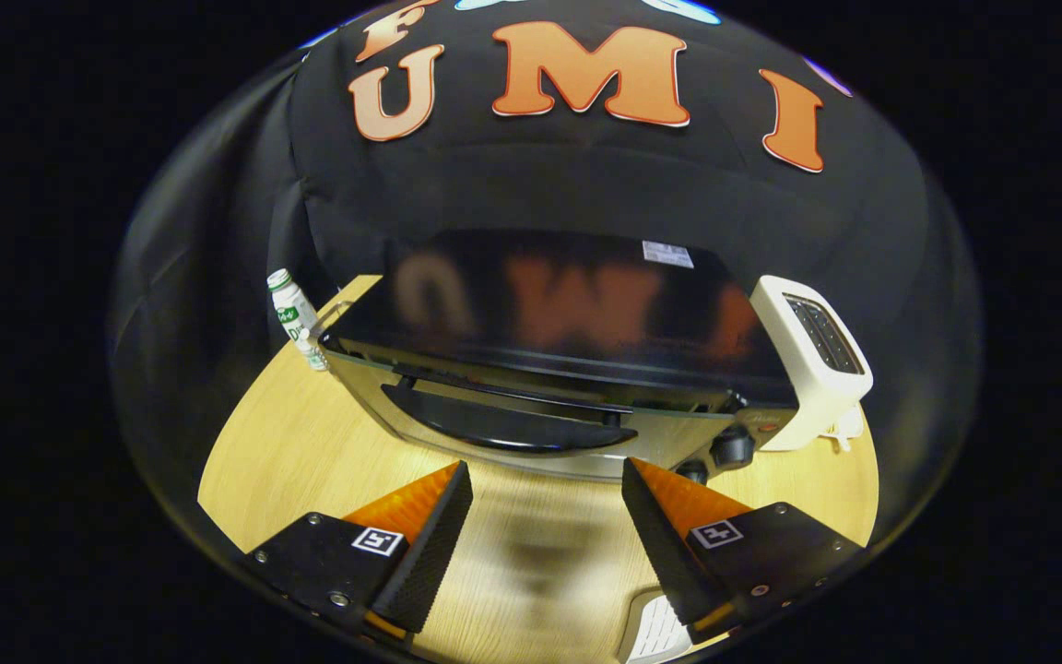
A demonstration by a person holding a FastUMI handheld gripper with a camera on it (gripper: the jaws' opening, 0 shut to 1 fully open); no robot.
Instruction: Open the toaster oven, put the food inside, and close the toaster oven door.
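On a light wooden table stands the toaster oven, seen from above and in front. Its dark, glossy top reflects the booth wall behind it, and a small pale sticker lies near the top's rear edge. The oven door is closed and upright, with a dark, curved handle running across its upper part. Two dark knobs sit on the front panel at the right of the door, the lower one partly hidden behind a fingertip.

The gripper hangs above the table just in front of the oven, its two fingers spread wide apart with nothing between them but bare tabletop. The fingertips reach to just below the door's lower edge; whether they touch it cannot be told. Each finger carries a small square black-and-white marker on its upper face.

A white slot toaster stands just beside the oven's right end, tilted in this view, with its slots on top. A small white bottle with a green cap and a green-printed label stands upright at the oven's left rear corner, close to it. Below the right finger, at the near edge of the table, part of a white ribbed object shows; what it is cannot be told.
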